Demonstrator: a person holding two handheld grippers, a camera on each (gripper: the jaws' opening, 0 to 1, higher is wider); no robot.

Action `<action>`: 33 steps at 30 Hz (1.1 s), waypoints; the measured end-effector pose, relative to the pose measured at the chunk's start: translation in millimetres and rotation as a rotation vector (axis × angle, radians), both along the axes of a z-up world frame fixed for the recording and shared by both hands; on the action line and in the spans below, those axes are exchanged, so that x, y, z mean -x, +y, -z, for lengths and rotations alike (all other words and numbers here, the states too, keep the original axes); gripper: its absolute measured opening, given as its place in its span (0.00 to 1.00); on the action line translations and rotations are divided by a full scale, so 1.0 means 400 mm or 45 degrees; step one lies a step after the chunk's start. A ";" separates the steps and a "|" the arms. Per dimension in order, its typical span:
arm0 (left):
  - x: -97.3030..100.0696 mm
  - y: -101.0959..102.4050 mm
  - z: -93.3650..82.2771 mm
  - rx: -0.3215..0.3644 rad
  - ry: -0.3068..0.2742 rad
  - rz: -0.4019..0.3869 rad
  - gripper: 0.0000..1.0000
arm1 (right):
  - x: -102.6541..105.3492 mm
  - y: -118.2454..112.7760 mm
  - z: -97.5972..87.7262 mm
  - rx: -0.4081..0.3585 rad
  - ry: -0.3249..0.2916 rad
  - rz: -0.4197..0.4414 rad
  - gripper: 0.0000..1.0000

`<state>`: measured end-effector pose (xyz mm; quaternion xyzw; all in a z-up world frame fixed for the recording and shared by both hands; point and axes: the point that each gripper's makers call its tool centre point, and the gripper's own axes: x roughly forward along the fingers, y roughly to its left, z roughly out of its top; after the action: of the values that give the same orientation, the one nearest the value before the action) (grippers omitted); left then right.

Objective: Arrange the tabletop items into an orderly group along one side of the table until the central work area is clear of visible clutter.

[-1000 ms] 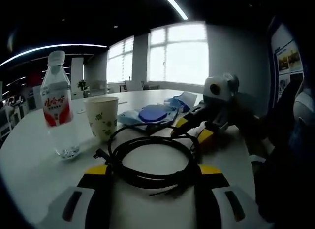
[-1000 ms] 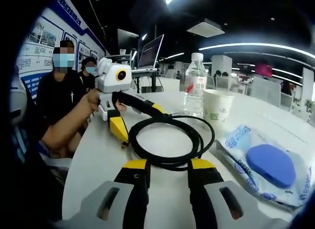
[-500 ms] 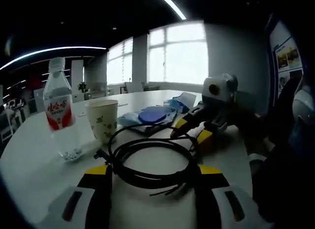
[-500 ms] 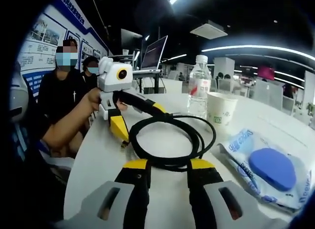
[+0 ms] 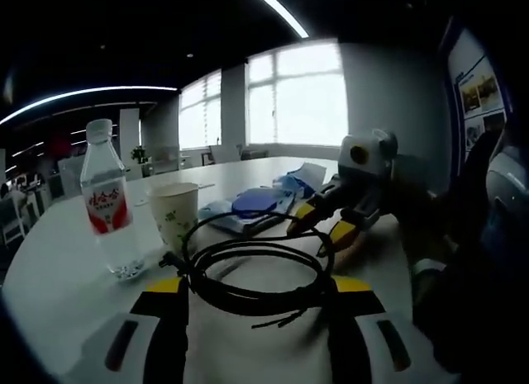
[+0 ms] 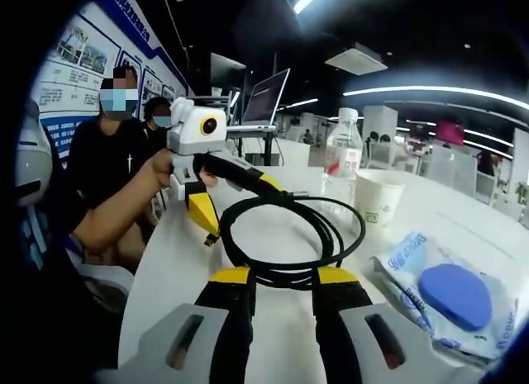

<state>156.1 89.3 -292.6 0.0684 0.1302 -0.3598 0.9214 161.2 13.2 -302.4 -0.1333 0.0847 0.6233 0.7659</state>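
Blue pad packet [image 6: 450,297] cut by picture edge; cup [image 5: 176,216] print unreadable.

Plastic, paper and rubber on a smooth white table

The table [image 6: 173,268] is white, smooth and a bit shiny. The cable [image 6: 289,235] at the middle looks like black matt rubber. The bottle [image 5: 107,210] at the left is clear shiny plastic with a red paper label. The cup [image 5: 175,215] beside it is matt paper. The bag [image 6: 450,297] at the lower right is thin, crinkly, glossy plastic.
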 end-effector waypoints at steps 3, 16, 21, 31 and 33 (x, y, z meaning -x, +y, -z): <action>0.003 -0.002 -0.013 -0.002 -0.014 0.003 0.66 | 0.006 -0.003 -0.017 -0.013 -0.015 0.000 0.24; 0.005 -0.016 -0.081 -0.023 -0.067 0.030 0.66 | 0.015 -0.018 -0.081 -0.060 -0.073 0.011 0.24; 0.008 -0.018 -0.094 -0.037 -0.079 0.031 0.65 | 0.013 -0.018 -0.096 -0.070 -0.090 0.014 0.24; 0.010 -0.019 -0.101 -0.045 -0.088 0.029 0.65 | 0.012 -0.019 -0.105 -0.076 -0.102 0.013 0.24; 0.009 -0.018 -0.102 -0.045 -0.090 0.029 0.65 | 0.012 -0.020 -0.105 -0.078 -0.104 0.015 0.24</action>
<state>152.3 82.0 -251.8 0.0987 0.1031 -0.3654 0.9199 156.3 5.2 -260.2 -0.1345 0.0351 0.6151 0.7761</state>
